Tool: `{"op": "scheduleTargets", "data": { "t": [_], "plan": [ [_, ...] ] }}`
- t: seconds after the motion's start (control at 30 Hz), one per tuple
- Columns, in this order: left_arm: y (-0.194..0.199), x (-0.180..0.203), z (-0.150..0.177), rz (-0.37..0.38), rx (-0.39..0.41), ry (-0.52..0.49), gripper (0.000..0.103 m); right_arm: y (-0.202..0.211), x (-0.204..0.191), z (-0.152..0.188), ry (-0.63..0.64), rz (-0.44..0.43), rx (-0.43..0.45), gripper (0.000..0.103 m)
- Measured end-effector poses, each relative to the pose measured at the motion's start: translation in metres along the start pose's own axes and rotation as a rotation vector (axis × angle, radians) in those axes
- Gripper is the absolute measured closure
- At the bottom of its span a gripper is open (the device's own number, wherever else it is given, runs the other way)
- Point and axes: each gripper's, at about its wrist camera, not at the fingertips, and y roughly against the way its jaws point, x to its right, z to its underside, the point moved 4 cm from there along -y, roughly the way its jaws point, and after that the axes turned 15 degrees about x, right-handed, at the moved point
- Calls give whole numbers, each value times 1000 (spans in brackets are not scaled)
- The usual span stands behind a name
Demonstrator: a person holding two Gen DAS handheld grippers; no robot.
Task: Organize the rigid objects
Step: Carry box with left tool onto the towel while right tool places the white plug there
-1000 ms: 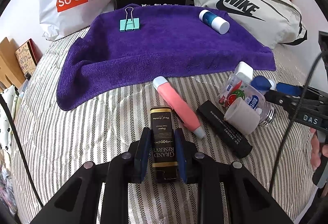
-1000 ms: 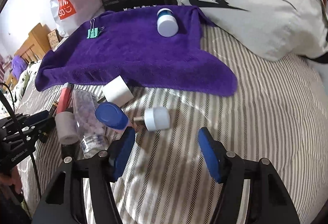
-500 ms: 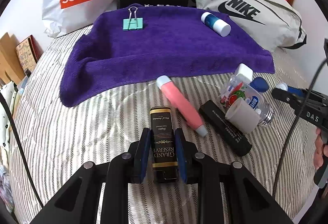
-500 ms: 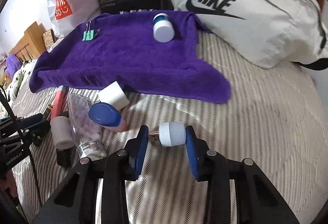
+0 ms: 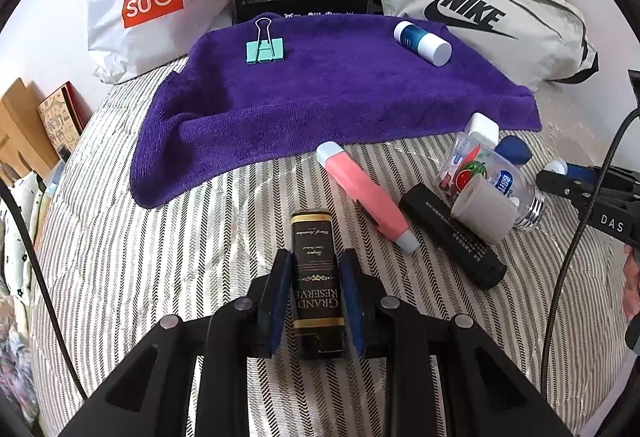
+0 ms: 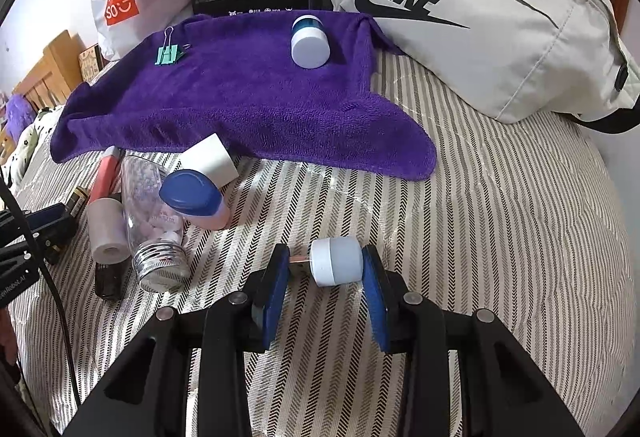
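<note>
Towel: purple. Bedcover: grey-and-white herringbone stripes. Clip: mint green. Box: black, gold lettering. Tube: pink, pale-blue caps. Gripper pads: blue.

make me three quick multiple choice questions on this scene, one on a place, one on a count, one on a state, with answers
1. Where does the binder clip lie?
A. on the purple towel
B. on the Nike bag
C. between gripper fingers

2. How many things lie on the purple towel?
A. none
B. two
C. five

3. What does the left gripper hold?
A. nothing
B. the pink tube
C. the black Grand Reserve box

Answers:
1 A, the clip sits near the towel's far edge.
2 B, only the clip and the blue-and-white bottle are there.
3 C, both pads press the box's sides.
</note>
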Motion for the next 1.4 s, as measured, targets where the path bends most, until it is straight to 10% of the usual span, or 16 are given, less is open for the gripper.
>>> {"op": "scheduleTargets", "data": {
  "t": [1.4],
  "plan": [
    [-9,-59,-106,12,110,94,81,-3,-18,-91,-14,-158,49,66]
  ]
}}
